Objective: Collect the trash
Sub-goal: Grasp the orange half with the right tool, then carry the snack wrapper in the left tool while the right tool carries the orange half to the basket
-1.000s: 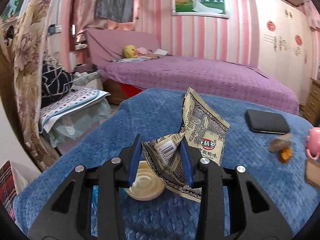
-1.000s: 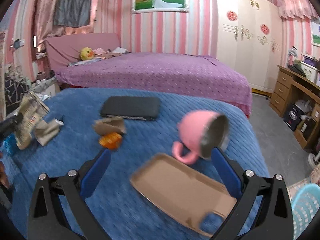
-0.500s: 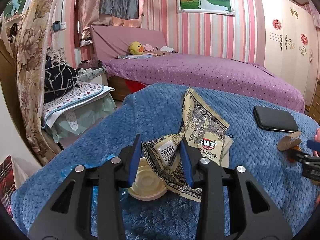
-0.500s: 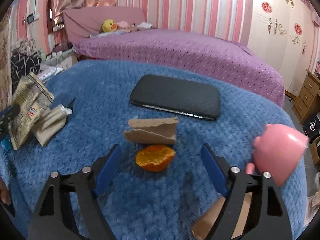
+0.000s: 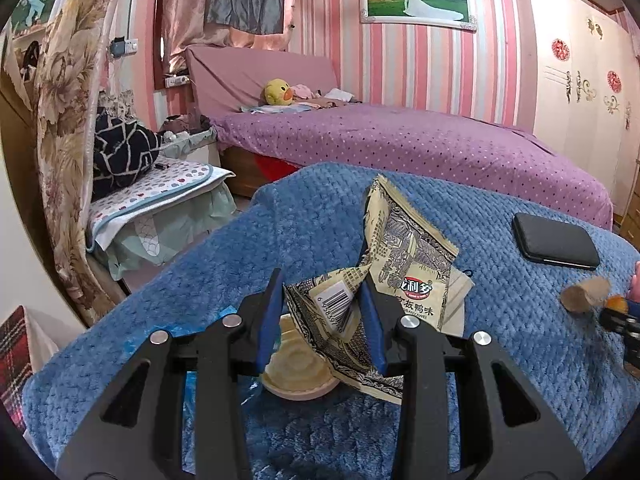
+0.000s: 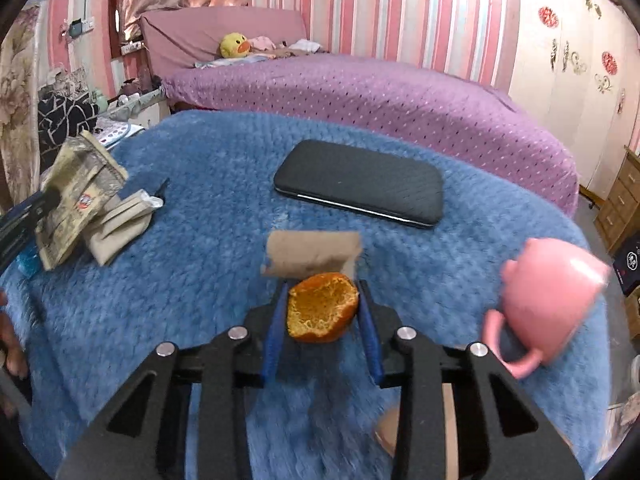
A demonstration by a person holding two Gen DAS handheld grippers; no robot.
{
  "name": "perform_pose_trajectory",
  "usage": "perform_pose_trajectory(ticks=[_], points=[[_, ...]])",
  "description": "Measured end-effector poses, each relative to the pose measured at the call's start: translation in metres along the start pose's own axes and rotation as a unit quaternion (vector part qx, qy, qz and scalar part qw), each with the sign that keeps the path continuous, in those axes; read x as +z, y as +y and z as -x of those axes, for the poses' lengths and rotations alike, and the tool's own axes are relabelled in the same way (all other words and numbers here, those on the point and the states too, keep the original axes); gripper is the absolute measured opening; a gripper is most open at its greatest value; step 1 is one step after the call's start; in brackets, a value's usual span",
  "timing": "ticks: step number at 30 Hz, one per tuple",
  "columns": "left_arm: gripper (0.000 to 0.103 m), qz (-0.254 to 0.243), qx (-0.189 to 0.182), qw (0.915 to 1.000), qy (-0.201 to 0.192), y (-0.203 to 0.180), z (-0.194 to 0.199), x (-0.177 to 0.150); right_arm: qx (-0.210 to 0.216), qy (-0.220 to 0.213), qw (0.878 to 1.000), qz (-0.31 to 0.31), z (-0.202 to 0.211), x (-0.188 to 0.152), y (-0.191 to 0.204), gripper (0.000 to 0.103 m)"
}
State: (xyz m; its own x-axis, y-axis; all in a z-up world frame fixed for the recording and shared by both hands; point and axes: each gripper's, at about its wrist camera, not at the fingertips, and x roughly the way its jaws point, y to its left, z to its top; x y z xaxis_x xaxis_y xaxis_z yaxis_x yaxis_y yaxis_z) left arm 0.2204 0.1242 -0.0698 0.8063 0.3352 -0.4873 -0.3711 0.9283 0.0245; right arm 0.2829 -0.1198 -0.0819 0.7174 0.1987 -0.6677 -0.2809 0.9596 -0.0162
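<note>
The left claw (image 5: 322, 318) is pinching a crumpled snack wrapper (image 5: 400, 276) between its blue fingers (image 5: 267, 320), gripping it at the folded lower corner where the barcode is showing. The wrapper is standing up from that grip, its long axis running up and away from the camera, with the torn top edge pointing toward the purple bed (image 5: 420, 148). Gripping the fold is probably giving the claw several layers to bite on, so the thin film is not slipping out. A round cream lid (image 5: 294, 368) is lying on the blue blanket (image 5: 320, 208) just below the fingers, untouched, and a beige pouch (image 6: 120, 228) is resting beside the wrapper.

The right claw (image 6: 322, 324) is closing around an orange peel (image 6: 322, 306), its fingers (image 6: 274, 328) sitting on either side and seeming to touch the rind; the hollow, pithy side is facing the camera. A torn piece of cardboard (image 6: 314, 252) is lying just behind the peel, its long edge running left to right. A black phone (image 6: 360, 184) farther back and a pink mug (image 6: 548, 292) to the right are likely not trash.
</note>
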Motion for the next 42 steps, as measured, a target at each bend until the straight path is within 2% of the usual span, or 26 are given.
perform_pose_trajectory(ticks=[4, 12, 27, 34, 42], points=[[0.036, -0.003, -0.011, 0.9999, -0.006, -0.006, 0.015, 0.004, -0.009, -0.022, 1.0, -0.006, 0.035, -0.013, -0.015, 0.034], [0.036, -0.013, -0.052, 0.9978, -0.039, -0.024, 0.073, 0.005, -0.03, -0.056, 0.998, -0.025, 0.092, -0.037, -0.043, 0.034], [0.036, -0.034, -0.128, 0.991, -0.018, -0.073, 0.131, -0.028, -0.08, -0.097, 0.989, -0.078, 0.176, -0.083, -0.109, 0.034], [0.036, -0.069, -0.174, 0.9822, -0.021, -0.124, 0.161, -0.045, -0.124, -0.115, 0.98, -0.104, 0.218, -0.112, -0.15, 0.034], [0.036, -0.1, -0.239, 0.9656, -0.016, -0.189, 0.198, -0.066, -0.182, -0.11, 0.968, -0.135, 0.264, -0.153, -0.203, 0.034]])
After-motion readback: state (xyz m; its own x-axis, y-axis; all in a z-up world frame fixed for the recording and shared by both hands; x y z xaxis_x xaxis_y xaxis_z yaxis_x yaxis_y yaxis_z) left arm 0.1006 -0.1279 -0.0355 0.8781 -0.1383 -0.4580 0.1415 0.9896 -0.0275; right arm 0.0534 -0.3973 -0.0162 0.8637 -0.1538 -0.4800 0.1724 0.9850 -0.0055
